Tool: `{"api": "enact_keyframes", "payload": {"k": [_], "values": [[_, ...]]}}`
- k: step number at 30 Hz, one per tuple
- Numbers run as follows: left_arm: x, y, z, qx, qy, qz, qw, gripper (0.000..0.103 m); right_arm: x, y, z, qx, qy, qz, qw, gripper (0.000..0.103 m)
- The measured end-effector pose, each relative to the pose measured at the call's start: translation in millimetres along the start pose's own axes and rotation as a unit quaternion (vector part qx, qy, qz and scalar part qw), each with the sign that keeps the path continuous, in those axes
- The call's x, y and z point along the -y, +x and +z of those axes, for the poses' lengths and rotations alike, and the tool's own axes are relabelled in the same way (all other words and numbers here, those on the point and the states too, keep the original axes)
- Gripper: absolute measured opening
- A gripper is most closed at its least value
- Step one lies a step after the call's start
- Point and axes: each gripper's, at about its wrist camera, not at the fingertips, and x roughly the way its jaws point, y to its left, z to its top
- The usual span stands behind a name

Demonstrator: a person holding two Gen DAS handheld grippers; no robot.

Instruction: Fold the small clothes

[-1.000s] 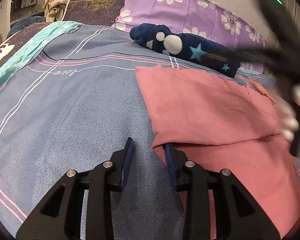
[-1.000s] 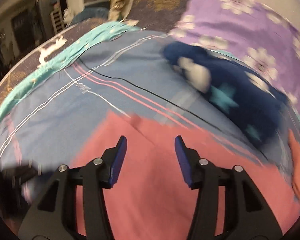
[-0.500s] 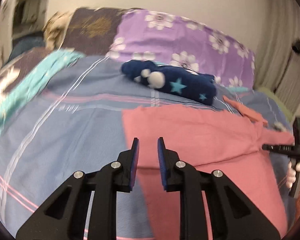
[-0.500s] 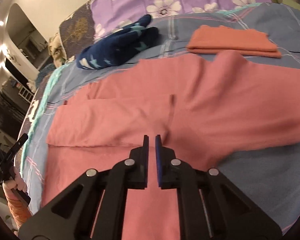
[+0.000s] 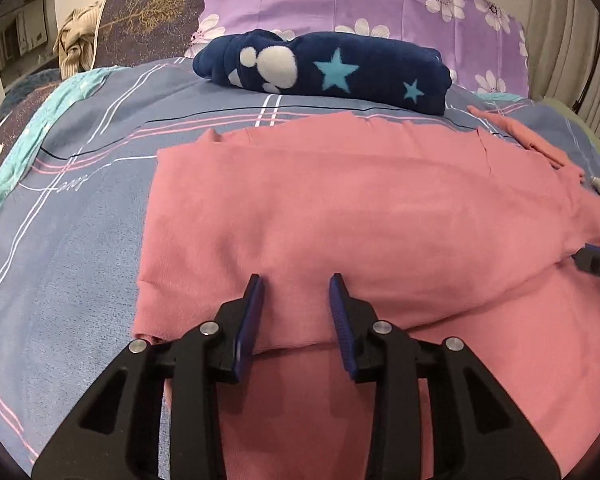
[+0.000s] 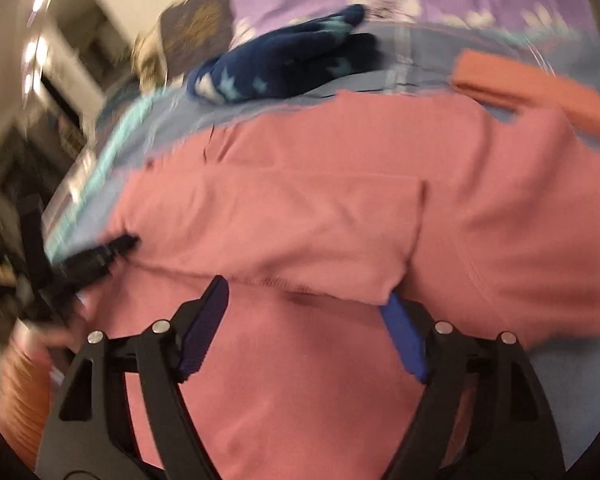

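- Shirt (image 5: 340, 208), pink, lies folded on bed (image 5: 68, 240), its edge between both jaw pairs.
- Left gripper (image 5: 296, 312): jaws opening, apart.
- Right gripper (image 6: 306, 320): jaws opening, wide apart.

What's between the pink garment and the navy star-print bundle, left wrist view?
Only bare blue striped bedsheet separates the pink garment from the navy bundle; the left wrist view shows it clearly.

The pink garment (image 5: 340, 216) was soft matt knit cloth with a fine weave. The bedspread (image 5: 72, 240) beneath looked like smooth woven cotton, faintly grainy. The navy star-printed bundle (image 5: 340, 70) was fuzzy fleece. The left gripper (image 5: 296, 292) had matt black plastic arms, shiny metal screw heads, and ribbed blue pads (image 5: 342, 312); the right gripper (image 6: 306, 300) looked the same.
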Motion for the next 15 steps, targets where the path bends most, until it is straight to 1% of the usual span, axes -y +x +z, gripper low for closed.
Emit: {"api": "enact_keyframes", "payload": {"k": [1,2,3,4,5,7,9,10,13,15], "values": [[-1.1,0.7,-0.4,0.001,0.001,0.001,1.0000,0.036,-5.5,2.3,0.3,-0.001,-0.022,-0.018,1.000,0.070],[-1.3,0.4,-0.8,0.002,0.002,0.003,1.0000,0.036,-10.7,3.6,-0.3,0.001,-0.045,-0.040,0.998,0.059],[-1.1,0.5,-1.1,0.002,0.002,0.003,1.0000,0.036,-12.8,4.2,-0.6,-0.001,-0.061,-0.059,0.996,0.020],[-0.8,0.8,-0.8,0.002,0.003,0.004,1.0000,0.036,-11.4,3.9,1.1,-0.007,-0.067,-0.069,0.995,0.005],[-0.1,1.0,-0.6,0.001,0.004,0.005,1.0000,0.037,-4.1,-1.9,3.6,-0.007,-0.052,-0.059,0.997,0.005],[1.2,0.0,-1.6,0.003,0.007,0.008,0.9999,0.037,13.9,-19.5,6.2,0.010,-0.010,-0.027,1.000,0.004],[2.2,0.3,-1.4,0.003,0.009,0.011,0.9999,0.037,32.2,-34.5,4.6,0.011,0.038,0.008,0.999,0.004],[2.7,0.5,-1.4,0.003,0.010,0.012,0.9999,0.037,37.7,-37.9,2.6,0.006,0.052,0.019,0.998,0.000],[2.5,0.2,-1.5,0.004,0.009,0.011,0.9999,0.037,51.6,-42.5,-9.4,-0.020,0.079,0.017,0.997,0.000],[1.9,0.0,-1.6,0.004,0.007,0.009,0.9999,0.037,58.7,-45.4,-15.0,-0.026,0.101,0.015,0.994,0.000]]}}
